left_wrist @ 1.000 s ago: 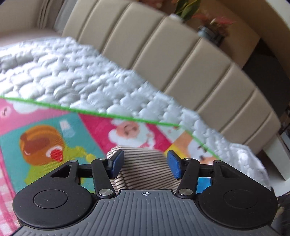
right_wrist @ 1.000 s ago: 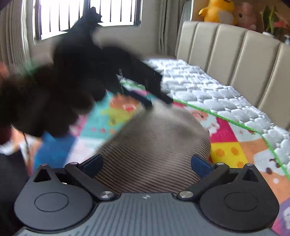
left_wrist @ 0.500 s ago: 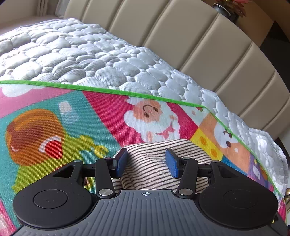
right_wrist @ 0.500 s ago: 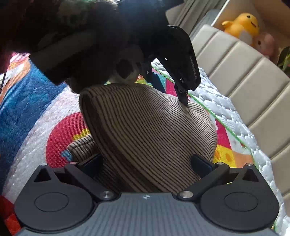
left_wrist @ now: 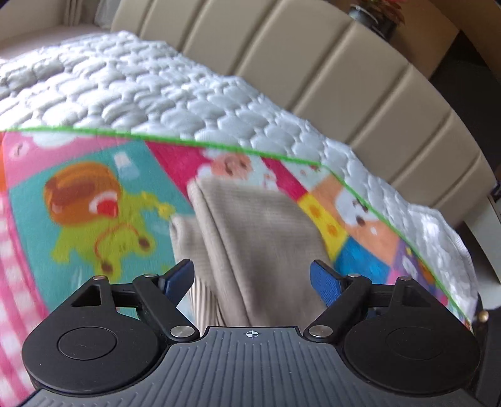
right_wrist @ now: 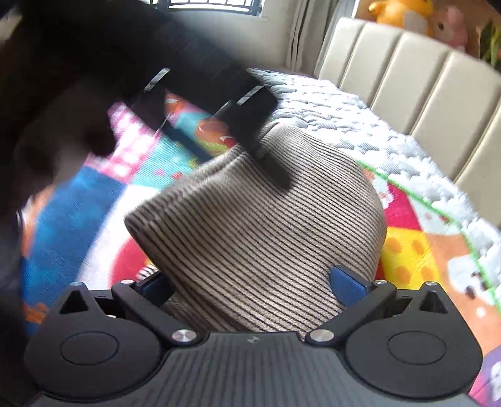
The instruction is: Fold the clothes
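Note:
A beige garment with thin dark stripes (left_wrist: pixel 250 231) lies folded on a colourful cartoon play mat (left_wrist: pixel 78 203). My left gripper (left_wrist: pixel 252 277) is open just above it, fingers wide, holding nothing; the view is blurred. In the right wrist view the same garment (right_wrist: pixel 260 225) bulges up as a rounded fold. My right gripper (right_wrist: pixel 250 286) is open with the cloth lying between its fingers. The left gripper (right_wrist: pixel 219 103) shows there as a dark blur over the garment's far edge.
The mat lies on a white quilted mattress (left_wrist: pixel 156 90) with a green-edged border. A beige padded headboard (left_wrist: pixel 328 72) runs behind. Plush toys (right_wrist: pixel 404 12) and a window are at the back in the right wrist view.
My left gripper has opened wide, let go of the striped cloth and drawn back. The garment's fold has settled on the mat. My right gripper stays open at the near edge.

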The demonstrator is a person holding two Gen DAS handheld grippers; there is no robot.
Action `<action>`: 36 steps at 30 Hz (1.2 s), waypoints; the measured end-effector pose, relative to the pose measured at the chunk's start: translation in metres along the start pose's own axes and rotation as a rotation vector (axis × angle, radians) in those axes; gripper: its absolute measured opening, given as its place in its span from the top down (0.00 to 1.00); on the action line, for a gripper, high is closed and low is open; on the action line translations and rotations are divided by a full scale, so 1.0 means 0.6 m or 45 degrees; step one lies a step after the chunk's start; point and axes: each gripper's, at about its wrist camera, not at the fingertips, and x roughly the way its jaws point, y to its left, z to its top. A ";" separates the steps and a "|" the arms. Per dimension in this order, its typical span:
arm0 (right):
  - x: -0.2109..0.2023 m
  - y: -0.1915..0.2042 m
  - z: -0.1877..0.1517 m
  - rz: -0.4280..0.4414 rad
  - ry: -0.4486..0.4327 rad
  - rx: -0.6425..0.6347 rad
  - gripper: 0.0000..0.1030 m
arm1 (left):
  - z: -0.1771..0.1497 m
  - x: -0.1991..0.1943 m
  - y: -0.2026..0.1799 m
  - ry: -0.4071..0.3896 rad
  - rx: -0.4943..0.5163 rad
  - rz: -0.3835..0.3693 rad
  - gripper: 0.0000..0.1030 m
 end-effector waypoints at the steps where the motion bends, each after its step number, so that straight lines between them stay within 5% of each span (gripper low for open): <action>1: -0.010 -0.011 0.002 0.045 0.003 0.047 0.00 | -0.013 -0.002 0.001 0.031 -0.011 0.012 0.20; 5: -0.051 -0.071 0.003 0.192 -0.023 0.347 0.00 | -0.040 -0.007 0.027 0.086 -0.107 0.066 0.25; 12: -0.038 -0.165 -0.021 0.246 -0.058 0.896 0.00 | -0.066 0.019 0.033 0.135 -0.174 -0.044 0.45; 18: -0.020 -0.190 -0.021 0.161 -0.073 0.924 0.00 | -0.071 0.018 -0.003 0.136 -0.007 -0.100 0.48; 22: 0.009 -0.185 -0.035 0.123 0.047 0.930 0.00 | -0.076 0.024 -0.001 0.164 0.014 -0.072 0.48; 25: 0.036 -0.185 -0.057 0.218 0.151 1.035 0.03 | -0.076 0.022 -0.003 0.162 0.020 -0.082 0.48; 34: 0.010 -0.163 -0.043 0.249 0.121 0.990 0.08 | -0.071 0.021 0.003 0.181 0.032 -0.060 0.43; 36: -0.002 -0.186 -0.044 0.243 0.042 1.062 0.08 | -0.072 0.022 0.001 0.188 0.047 -0.050 0.42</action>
